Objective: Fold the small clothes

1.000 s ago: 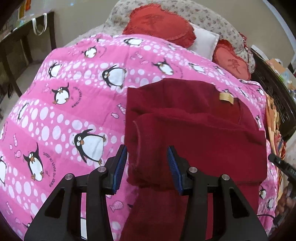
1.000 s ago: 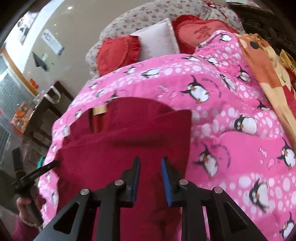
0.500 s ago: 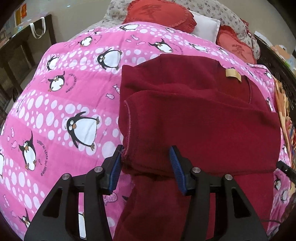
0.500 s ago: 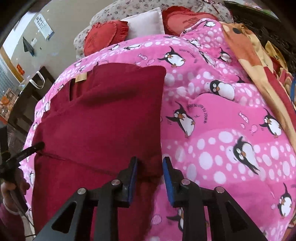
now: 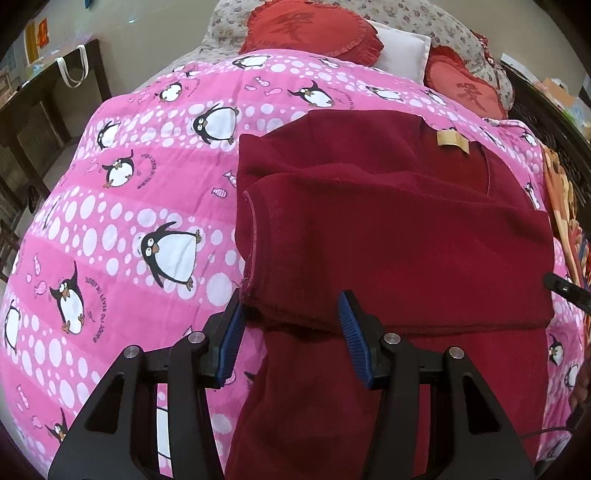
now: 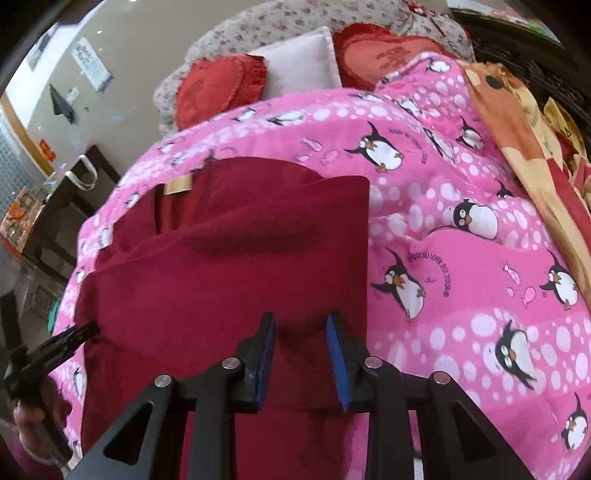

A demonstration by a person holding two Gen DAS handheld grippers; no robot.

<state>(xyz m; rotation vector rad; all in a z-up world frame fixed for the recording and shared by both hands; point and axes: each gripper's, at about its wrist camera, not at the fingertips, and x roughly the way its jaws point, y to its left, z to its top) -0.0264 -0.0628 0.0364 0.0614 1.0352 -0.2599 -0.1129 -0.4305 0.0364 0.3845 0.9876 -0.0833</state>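
A dark red knit garment (image 5: pixel 399 236) with a tan neck label (image 5: pixel 452 142) lies on the pink penguin quilt (image 5: pixel 122 206), one layer folded flat over another. My left gripper (image 5: pixel 291 325) is open over the fold's near left corner, its left pad at the garment's edge. In the right wrist view the garment (image 6: pixel 229 266) shows its label (image 6: pixel 177 184) at the far left. My right gripper (image 6: pixel 301 347) hangs over the fold's near right corner; its jaws are opening, cloth lies between them and the pads do not press it.
Red heart cushions (image 5: pixel 314 33) and a white pillow (image 5: pixel 402 51) lie at the quilt's far end. A dark table (image 5: pixel 40 107) stands off the left side. An orange blanket (image 6: pixel 517 122) borders the quilt's right. A hand (image 6: pixel 40 417) holds the left gripper.
The folded layer has come down flat onto the garment. Both grippers have sunk closer to the quilt, and both pairs of jaws stand wider than before.
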